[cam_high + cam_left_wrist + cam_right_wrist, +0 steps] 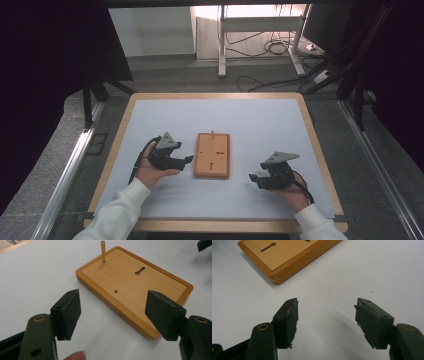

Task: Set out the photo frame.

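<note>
So the wooden board point(212, 155) is sitting flat in the middle of the table point(260, 120), long side running 12 to 6 in the high view. There's a little brass peg point(102, 251) standing upright at its 12 o'clock end, plus a keyhole slot point(140, 270) and a small round hole point(115, 291) in the top face.

My left gripper point(186, 160) is just off the board's 9 o'clock edge, near it but not touching, pointed toward it. Jaws there are spread apart with nothing between them; in the left gripper view the board's near corner sits beyond the gap.

My right gripper point(254, 179) is out around 4 o'clock from the board, clearly apart from it, aimed back to 9 o'clock. Those jaws are released too, just bare white table under the gap. In the right gripper view the board's corner shows up at about 11 o'clock, well beyond the tips.
</note>
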{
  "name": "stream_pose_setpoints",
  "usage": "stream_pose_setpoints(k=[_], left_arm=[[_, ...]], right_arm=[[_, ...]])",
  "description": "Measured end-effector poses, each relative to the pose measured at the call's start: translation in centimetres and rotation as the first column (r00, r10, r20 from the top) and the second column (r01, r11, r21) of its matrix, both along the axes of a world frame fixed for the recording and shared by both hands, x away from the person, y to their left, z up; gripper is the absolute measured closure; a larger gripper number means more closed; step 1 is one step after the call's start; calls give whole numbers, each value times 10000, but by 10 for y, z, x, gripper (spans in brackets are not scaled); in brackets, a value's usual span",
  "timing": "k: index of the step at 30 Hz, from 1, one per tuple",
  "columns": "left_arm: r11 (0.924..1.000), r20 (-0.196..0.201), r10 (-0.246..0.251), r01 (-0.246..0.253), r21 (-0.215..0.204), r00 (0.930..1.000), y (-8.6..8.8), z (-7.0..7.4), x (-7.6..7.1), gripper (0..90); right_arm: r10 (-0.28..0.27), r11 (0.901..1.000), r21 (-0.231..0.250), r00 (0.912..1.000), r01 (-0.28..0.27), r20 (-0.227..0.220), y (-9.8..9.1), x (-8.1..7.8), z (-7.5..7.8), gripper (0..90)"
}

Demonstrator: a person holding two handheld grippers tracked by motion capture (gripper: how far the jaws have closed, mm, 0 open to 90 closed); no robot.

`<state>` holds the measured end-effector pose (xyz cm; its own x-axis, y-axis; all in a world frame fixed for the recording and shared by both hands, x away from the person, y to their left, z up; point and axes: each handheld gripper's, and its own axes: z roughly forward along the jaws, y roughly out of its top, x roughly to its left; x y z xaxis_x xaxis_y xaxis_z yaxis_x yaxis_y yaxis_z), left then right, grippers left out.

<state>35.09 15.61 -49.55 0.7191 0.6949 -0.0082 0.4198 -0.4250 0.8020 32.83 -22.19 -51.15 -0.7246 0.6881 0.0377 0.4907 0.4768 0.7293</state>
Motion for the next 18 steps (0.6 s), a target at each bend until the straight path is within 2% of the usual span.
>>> stream_pose_setpoints(k=[2,4,9,18], left_arm=[[9993,-79,-372,373,65,9993,-7,0,7,307],[9987,-103,-465,467,202,9989,-13,-1,12,316],[9982,-379,-535,545,252,9978,-21,-1,26,303],[9981,-359,-567,575,214,9977,-35,-3,52,294]], right_arm=[[-10,10000,-12,10000,10,7,1,0,0,351],[-55,10000,-22,10000,55,-11,2,-1,0,351],[-72,9999,-97,10000,72,-49,4,-3,-3,351],[-112,9998,-161,9994,117,338,5,-8,1,348]])
